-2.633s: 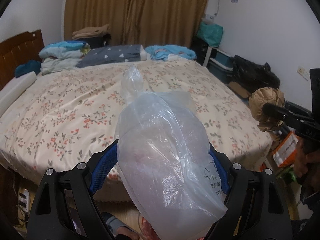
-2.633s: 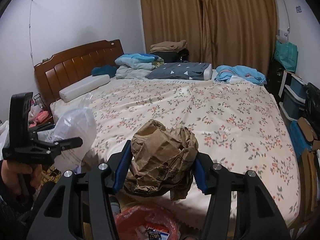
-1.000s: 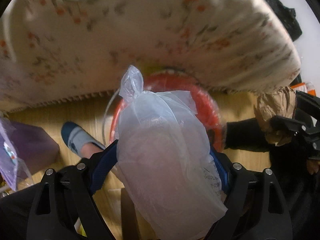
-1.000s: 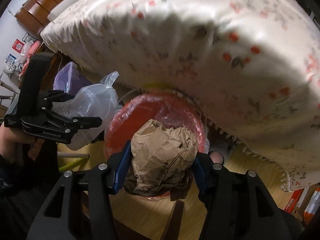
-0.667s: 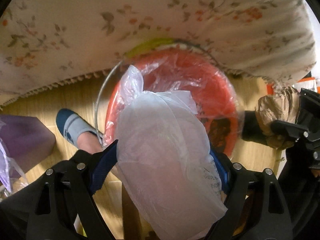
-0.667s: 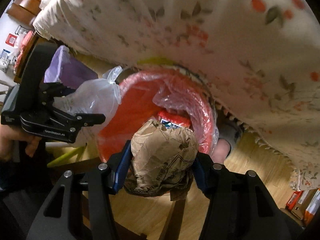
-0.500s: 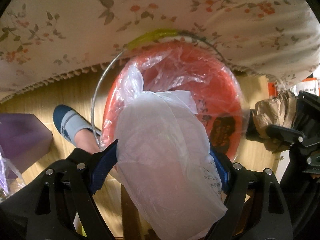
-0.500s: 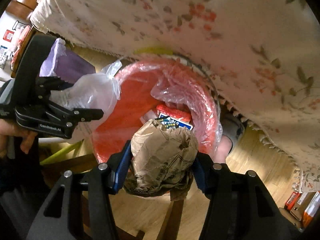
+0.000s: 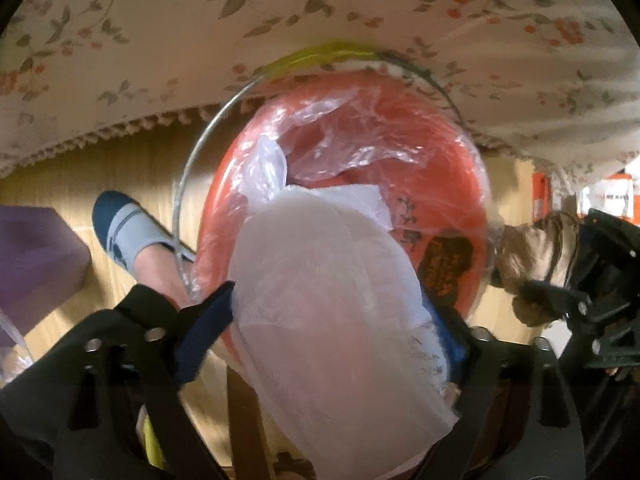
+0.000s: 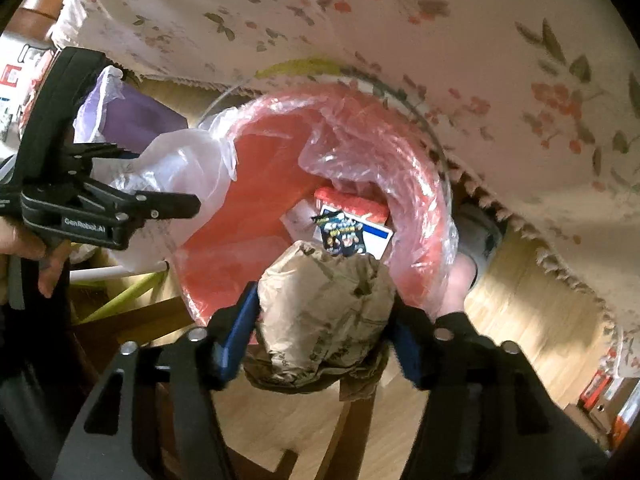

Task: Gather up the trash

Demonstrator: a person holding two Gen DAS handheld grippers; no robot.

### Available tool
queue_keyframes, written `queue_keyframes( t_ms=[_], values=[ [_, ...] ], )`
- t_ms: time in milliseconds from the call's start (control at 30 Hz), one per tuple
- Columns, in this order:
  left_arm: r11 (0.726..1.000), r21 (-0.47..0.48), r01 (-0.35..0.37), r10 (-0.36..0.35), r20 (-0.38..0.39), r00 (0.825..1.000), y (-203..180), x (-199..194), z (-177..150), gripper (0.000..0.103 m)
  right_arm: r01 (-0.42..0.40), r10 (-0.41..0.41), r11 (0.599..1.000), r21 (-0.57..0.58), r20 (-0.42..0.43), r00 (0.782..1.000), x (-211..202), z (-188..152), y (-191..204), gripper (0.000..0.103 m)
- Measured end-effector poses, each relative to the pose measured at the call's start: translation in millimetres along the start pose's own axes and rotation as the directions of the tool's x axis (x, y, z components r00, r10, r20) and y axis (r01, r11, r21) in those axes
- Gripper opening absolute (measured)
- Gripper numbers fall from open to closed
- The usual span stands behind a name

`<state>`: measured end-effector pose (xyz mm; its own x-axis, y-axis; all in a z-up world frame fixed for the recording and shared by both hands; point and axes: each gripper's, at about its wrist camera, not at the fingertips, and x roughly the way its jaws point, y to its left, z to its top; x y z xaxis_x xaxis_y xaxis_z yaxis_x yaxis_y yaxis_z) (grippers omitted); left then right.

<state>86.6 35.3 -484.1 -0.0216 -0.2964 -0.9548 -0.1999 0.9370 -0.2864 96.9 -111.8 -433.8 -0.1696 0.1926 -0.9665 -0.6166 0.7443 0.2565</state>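
Note:
My left gripper (image 9: pixel 332 320) is shut on a clear plastic bag (image 9: pixel 332 320) and holds it over the near rim of a red bin (image 9: pixel 448 184) lined with clear plastic. The bin stands on the floor at the bed's edge. My right gripper (image 10: pixel 324 320) is shut on a crumpled brown paper bag (image 10: pixel 324 312) just above the bin's near rim (image 10: pixel 436 208). Inside the bin lie a red box (image 10: pixel 352 204) and a blue-and-white packet (image 10: pixel 352 234). The left gripper with its plastic bag (image 10: pixel 180 184) shows at the left of the right wrist view.
A floral bedspread (image 9: pixel 160 40) hangs over the bin's far side. A foot in a blue sock (image 9: pixel 124 228) stands on the wooden floor left of the bin. A purple box (image 9: pixel 32 256) sits further left. A wooden chair frame (image 10: pixel 352 420) is below the grippers.
Both grippers tipped down from facing the bed to facing the bin and moved closer over it, still holding their bags. The bin now fills the middle of both views.

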Motion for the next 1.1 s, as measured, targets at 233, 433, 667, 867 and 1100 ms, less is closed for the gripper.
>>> queue_keyframes(
  t_ms=[233, 433, 667, 867, 1100],
  values=[
    [1.000, -0.011, -0.001, 0.001, 0.016, 1.000, 5, -6, -1, 0.097, 0.034, -0.034, 0.999, 0.004, 0.009, 0.999, 1, -2, -3, 0.098],
    [1.000, -0.003, -0.018, 0.018, 0.021, 1.000, 2, -10, -2, 0.097, 0.037, -0.037, 0.999, -0.003, 0.014, 0.999, -1, -2, -3, 0.098],
    [1.000, -0.012, -0.025, 0.025, 0.023, 0.999, 6, -14, -3, 0.097, 0.039, -0.039, 0.999, 0.008, 0.022, 0.999, -5, -2, -4, 0.098],
    [1.000, -0.001, -0.026, 0.026, 0.020, 0.999, 2, -21, -7, 0.097, 0.047, -0.048, 0.999, 0.016, 0.030, 0.998, -12, -1, -4, 0.098],
    [0.999, 0.026, -0.039, 0.038, 0.021, 0.999, -6, -37, -13, 0.097, 0.057, -0.059, 0.998, 0.030, 0.051, 0.997, -30, 0, -2, 0.098]
  ],
)
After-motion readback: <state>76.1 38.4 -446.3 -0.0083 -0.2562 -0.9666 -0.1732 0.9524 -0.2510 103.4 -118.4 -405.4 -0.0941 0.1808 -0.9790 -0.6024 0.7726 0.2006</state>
